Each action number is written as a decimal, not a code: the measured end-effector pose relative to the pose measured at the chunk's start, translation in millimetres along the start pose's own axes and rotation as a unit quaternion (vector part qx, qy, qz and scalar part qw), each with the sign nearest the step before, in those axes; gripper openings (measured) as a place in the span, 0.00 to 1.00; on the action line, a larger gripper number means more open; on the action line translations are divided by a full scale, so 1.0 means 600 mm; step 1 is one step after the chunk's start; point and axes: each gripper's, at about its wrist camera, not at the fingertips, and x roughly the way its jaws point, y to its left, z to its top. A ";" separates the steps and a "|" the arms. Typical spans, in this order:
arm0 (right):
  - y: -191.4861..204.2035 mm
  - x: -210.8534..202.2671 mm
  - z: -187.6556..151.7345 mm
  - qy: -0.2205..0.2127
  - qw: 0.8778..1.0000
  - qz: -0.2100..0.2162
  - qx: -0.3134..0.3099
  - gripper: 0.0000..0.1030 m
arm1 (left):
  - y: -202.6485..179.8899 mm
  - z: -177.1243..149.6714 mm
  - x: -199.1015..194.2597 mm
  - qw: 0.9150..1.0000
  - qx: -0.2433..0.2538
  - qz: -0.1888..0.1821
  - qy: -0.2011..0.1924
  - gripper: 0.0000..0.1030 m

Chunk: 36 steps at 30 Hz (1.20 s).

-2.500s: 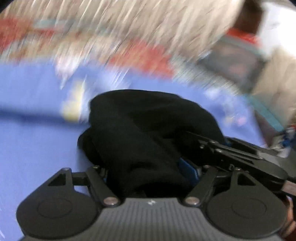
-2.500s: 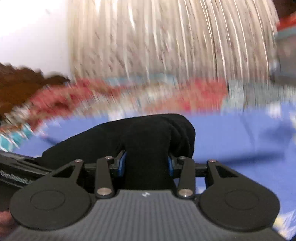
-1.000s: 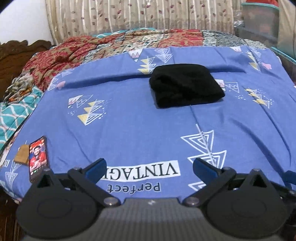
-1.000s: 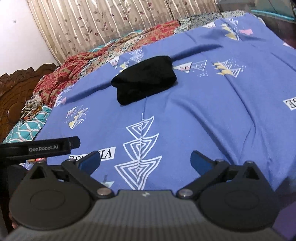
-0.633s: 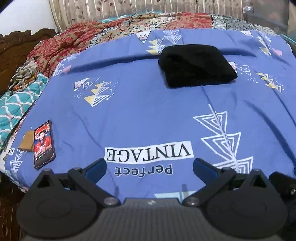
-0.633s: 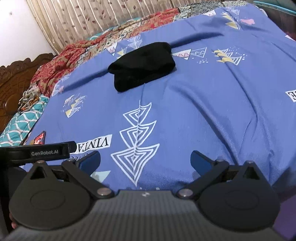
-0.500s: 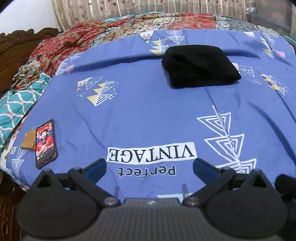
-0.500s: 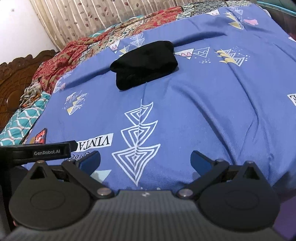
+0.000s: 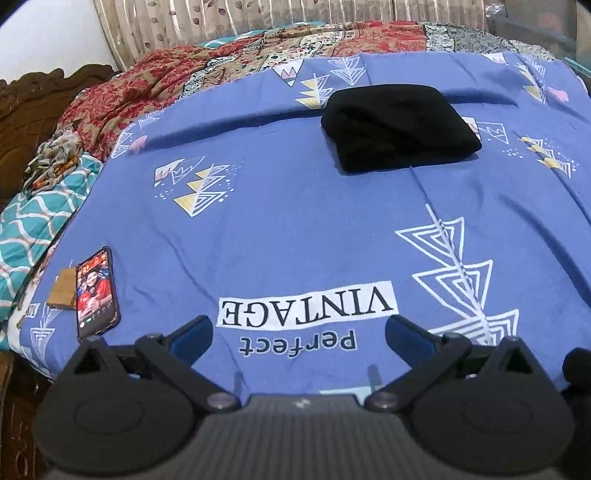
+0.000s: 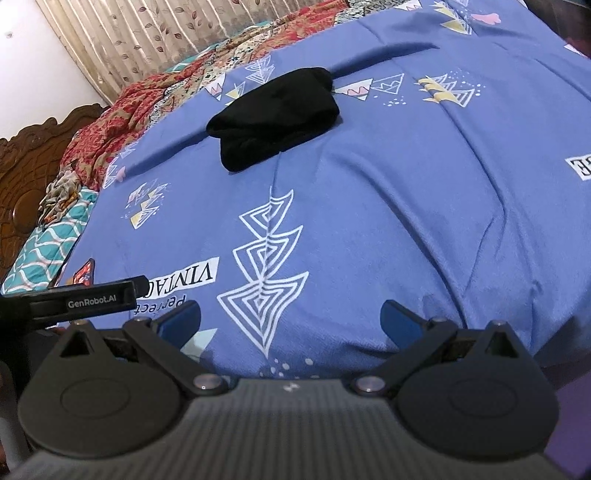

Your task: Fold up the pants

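A bed [image 9: 295,229] covered by a blue sheet [image 10: 406,206] printed with white triangles and the words "Perfect VINTAGE" fills the room ahead of both grippers. Beyond its far edge lie a red patterned quilt [image 9: 155,85], a leaf-print curtain [image 10: 155,33] and, off to the left, a carved wooden headboard [image 10: 26,158].

The left gripper [image 9: 299,338] hangs over the near edge of the bed, fingers spread wide, holding nothing. The right gripper [image 10: 290,317] does likewise, jaws wide apart and empty.

The black pants [image 9: 399,127], folded into a compact bundle, lie well ahead of both grippers on the sheet, untouched.

A phone [image 9: 95,293] with its screen lit lies just ahead-left of the left gripper, partly over a brown card [image 9: 62,288]. Nothing stands between the grippers and the pants.
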 end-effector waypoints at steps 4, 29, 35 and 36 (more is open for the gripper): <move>-0.002 0.001 0.001 0.000 1.000 0.001 0.001 1.00 | 0.001 0.000 -0.004 1.000 -0.001 0.006 -0.010 1.00; 0.009 -0.006 0.000 -0.023 1.000 -0.010 -0.010 1.00 | -0.005 -0.003 -0.010 0.999 0.020 0.026 -0.017 1.00; 0.014 -0.007 -0.001 -0.025 1.000 -0.013 -0.009 1.00 | -0.001 -0.003 -0.010 1.000 0.013 0.012 -0.005 1.00; 0.014 -0.008 -0.001 -0.027 0.999 -0.014 -0.011 1.00 | -0.001 -0.003 -0.010 1.000 0.012 0.010 -0.003 1.00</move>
